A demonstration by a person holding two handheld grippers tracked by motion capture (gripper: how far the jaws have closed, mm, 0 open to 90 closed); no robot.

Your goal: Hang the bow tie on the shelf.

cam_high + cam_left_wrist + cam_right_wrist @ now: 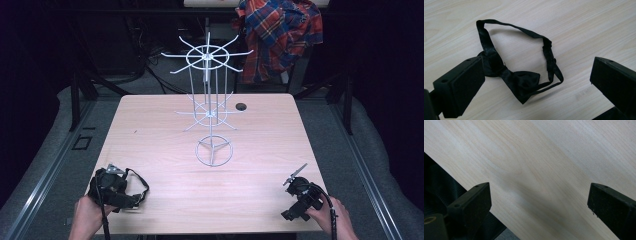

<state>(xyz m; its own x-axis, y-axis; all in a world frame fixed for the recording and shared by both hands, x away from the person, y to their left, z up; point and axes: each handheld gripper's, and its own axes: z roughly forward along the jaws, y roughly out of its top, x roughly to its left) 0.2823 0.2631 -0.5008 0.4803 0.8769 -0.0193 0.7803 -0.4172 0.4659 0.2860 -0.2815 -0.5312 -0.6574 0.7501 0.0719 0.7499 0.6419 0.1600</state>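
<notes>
One black bow tie point(524, 82) with its looped strap lies flat on the pale wooden table point(165, 130), at the near left corner. The left gripper point(536, 85) hovers right over it, jaws spread wide with the tie between them and nothing clasped. The right gripper point(299, 192) sits at the near right corner, tilted over bare wood, jaws equally wide and empty. One white wire carousel rack point(210, 107) with two spoked tiers stands mid-table, well apart from both. One plaid shirt point(280, 32) hangs beyond the far edge.
</notes>
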